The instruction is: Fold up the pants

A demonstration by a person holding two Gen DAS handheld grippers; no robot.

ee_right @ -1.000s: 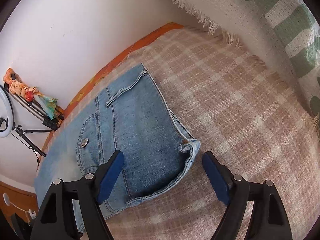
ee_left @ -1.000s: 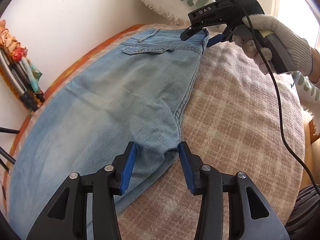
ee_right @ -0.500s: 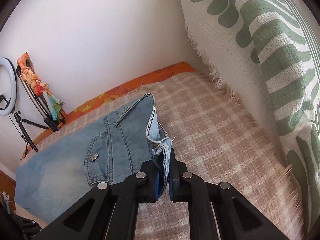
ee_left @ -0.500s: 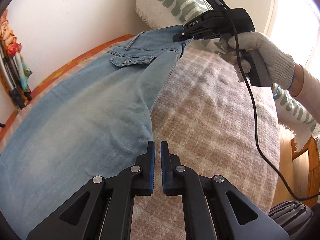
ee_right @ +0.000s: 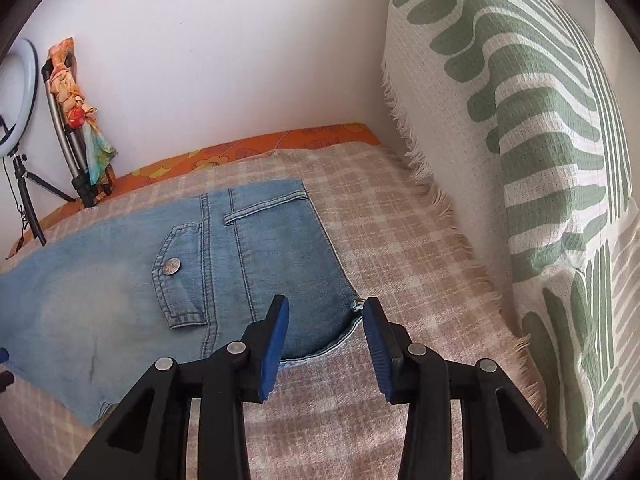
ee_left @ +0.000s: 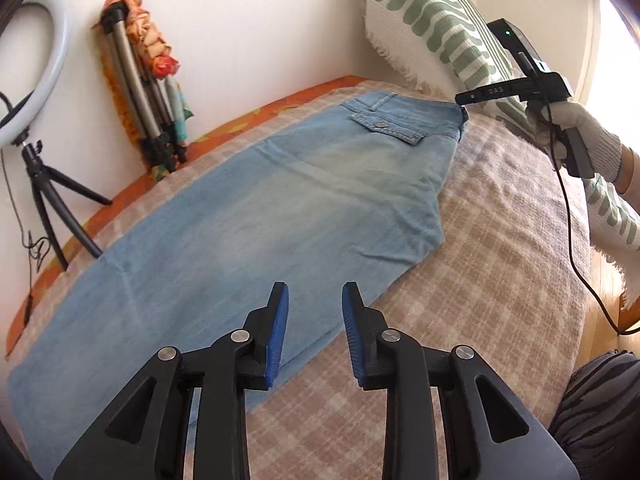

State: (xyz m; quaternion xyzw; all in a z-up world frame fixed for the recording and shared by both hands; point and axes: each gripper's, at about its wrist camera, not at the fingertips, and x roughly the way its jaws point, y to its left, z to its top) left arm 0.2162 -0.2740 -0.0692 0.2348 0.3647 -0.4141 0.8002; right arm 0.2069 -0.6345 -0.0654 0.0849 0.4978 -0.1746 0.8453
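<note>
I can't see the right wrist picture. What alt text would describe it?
Light blue jeans lie flat on a beige checked blanket, waistband end nearest the right gripper. Its blue-padded fingers have just been opening and hold nothing. A green-patterned pillow leans at right.

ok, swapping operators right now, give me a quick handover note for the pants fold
Left hand-held gripper: open, nothing between the jaws, which have just been opening; it hangs over the near edge of the pants.
Right hand-held gripper: open, jaws just been opening, at the waistband corner and no longer pinching it.
Pants: lying flat on the checked blanket, legs stacked one on the other, back pocket facing up, waist towards the pillow.
Done: the lengthwise fold.
Left: fold them across, legs up to the waist.
</note>
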